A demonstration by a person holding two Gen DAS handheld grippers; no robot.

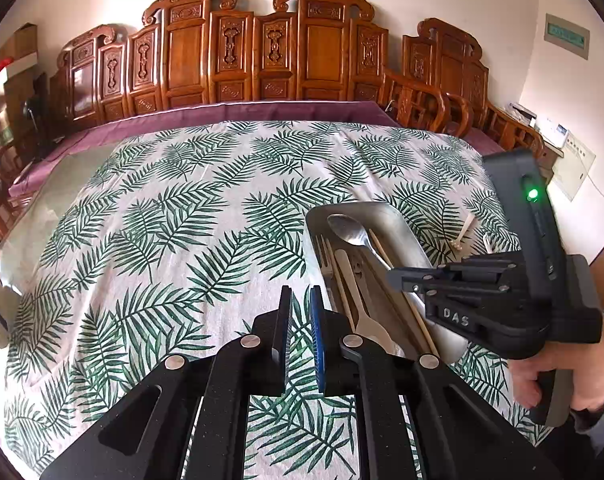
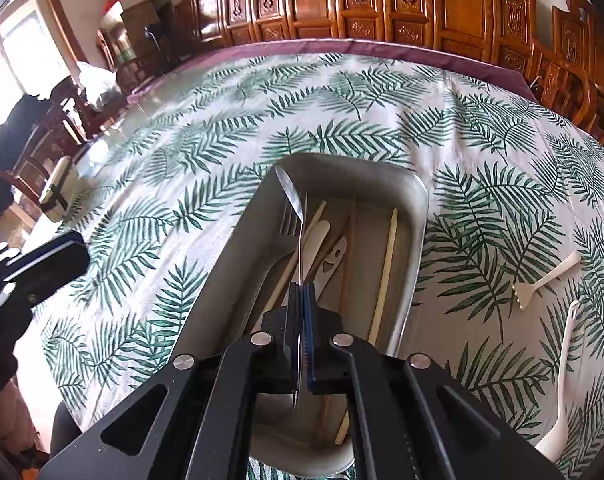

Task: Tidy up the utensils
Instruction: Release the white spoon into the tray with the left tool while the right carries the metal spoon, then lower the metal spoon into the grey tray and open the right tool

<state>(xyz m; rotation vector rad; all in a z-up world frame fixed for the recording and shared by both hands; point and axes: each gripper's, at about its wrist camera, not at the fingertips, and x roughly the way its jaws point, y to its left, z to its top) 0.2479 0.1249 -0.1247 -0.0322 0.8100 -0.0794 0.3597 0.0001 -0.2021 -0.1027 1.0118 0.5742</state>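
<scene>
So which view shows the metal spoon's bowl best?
Left wrist: the shiny metal spoon shows its bowl face-on over the steel tray. Right wrist sees it edge-on, clamped in the right gripper.

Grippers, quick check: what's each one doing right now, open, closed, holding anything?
Left gripper: slightly open, empty, above the tablecloth.
Right gripper: closed on the metal spoon handle, over the metal tray.

Cloth left of tray open (utensils right)
</scene>
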